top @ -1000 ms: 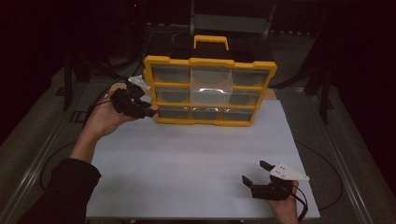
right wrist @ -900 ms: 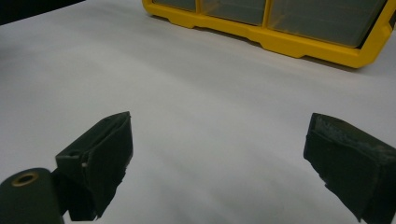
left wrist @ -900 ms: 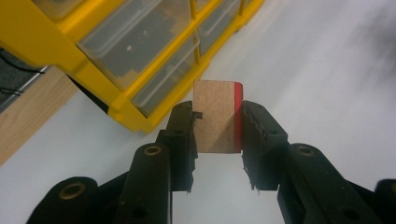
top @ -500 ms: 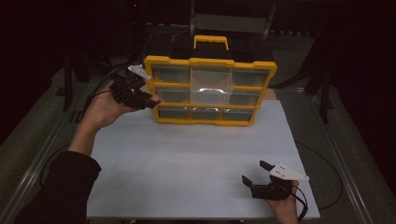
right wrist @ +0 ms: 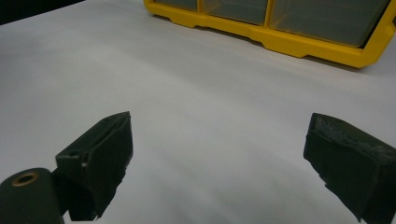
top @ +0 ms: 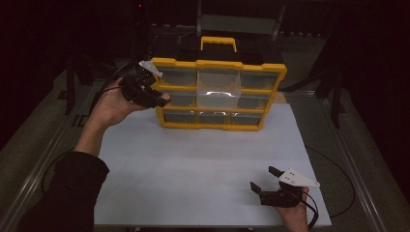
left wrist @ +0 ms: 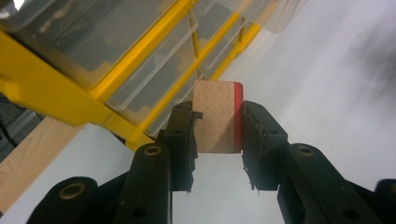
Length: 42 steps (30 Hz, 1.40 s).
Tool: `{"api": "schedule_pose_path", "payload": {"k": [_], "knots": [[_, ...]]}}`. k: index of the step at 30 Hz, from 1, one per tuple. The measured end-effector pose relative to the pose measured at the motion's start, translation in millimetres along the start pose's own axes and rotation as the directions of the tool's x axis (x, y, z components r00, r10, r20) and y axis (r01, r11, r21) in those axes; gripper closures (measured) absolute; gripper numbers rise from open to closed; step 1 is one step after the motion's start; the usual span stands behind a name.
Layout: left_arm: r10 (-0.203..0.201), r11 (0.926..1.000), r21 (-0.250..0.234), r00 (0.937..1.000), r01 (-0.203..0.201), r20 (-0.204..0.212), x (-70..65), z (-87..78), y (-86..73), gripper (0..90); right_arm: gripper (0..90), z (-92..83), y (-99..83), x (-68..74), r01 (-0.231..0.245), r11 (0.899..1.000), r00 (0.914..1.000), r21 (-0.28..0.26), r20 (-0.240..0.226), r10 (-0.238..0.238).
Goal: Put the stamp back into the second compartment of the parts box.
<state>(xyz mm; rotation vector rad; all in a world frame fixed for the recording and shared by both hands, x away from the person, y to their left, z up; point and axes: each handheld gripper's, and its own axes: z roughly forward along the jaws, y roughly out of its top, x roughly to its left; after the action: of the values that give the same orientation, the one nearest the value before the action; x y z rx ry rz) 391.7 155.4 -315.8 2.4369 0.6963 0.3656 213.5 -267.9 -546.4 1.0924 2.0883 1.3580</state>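
Observation:
A yellow organizer case [top: 217, 94] with clear plastic drawers and a black-and-yellow handle stands upright at the back of the white table [top: 203, 159]. Its top-middle drawer [top: 218, 87] is pulled out. My left gripper [top: 162, 99] is raised at the case's left edge, shut on a small tan block with a red side [left wrist: 217, 116]; the case's frame [left wrist: 51, 91] and drawers loom close behind it. My right gripper [top: 266, 179] rests low near the table's front right, open with nothing between its jaws [right wrist: 219, 163]; the case's lower edge [right wrist: 299, 44] lies far ahead.
A wooden strip [left wrist: 32, 154] runs under the case's left end. Metal rails [top: 43, 159] frame the table on both sides. Dark cables trail from each gripper. Behind the case the background is dark.
My left gripper with the block has risen and moved slightly right along the case's left side, from the lower drawer row toward the middle row. The right gripper has stayed put.

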Motion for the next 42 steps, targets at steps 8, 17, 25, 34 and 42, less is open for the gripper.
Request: {"api": "schedule_pose_path", "payload": {"k": [8, 17, 25, 34, 42], "knots": [[0.011, 0.9999, 0.005, 0.9999, -0.011, 0.001, -0.9, -2.0, 9.0, 66.7, 8.0, 0.1, -0.2, -0.4, 0.002, 1.0, 1.0, 0.001, -0.001, -0.002], [0.02, 0.9998, -0.005, 0.9998, -0.02, -0.005, -1.7, -6.3, 21.8, 66.7, 7.9, 1.1, -0.2, 0.1, 0.002, 1.0, 1.0, 0.002, -0.006, -0.002], [0.024, 0.9997, -0.004, 0.9997, -0.024, -0.007, -1.9, -7.7, 31.4, 66.7, 7.9, 1.2, -0.3, -0.2, 0.001, 1.0, 1.0, 0.001, -0.008, -0.001], [0.023, 0.9997, -0.012, 0.9997, -0.023, 0.001, -2.7, -11.3, 43.9, 66.7, 7.9, 0.0, -0.1, -0.4, -0.019, 1.0, 0.9998, 0.007, -0.009, 0.019], [0.035, 0.9994, -0.002, 0.9994, -0.035, 0.0, -5.8, -13.0, 54.5, 66.7, 7.9, -0.2, -0.2, -1.1, -0.005, 1.0, 0.9999, 0.009, -0.016, 0.006]]}}
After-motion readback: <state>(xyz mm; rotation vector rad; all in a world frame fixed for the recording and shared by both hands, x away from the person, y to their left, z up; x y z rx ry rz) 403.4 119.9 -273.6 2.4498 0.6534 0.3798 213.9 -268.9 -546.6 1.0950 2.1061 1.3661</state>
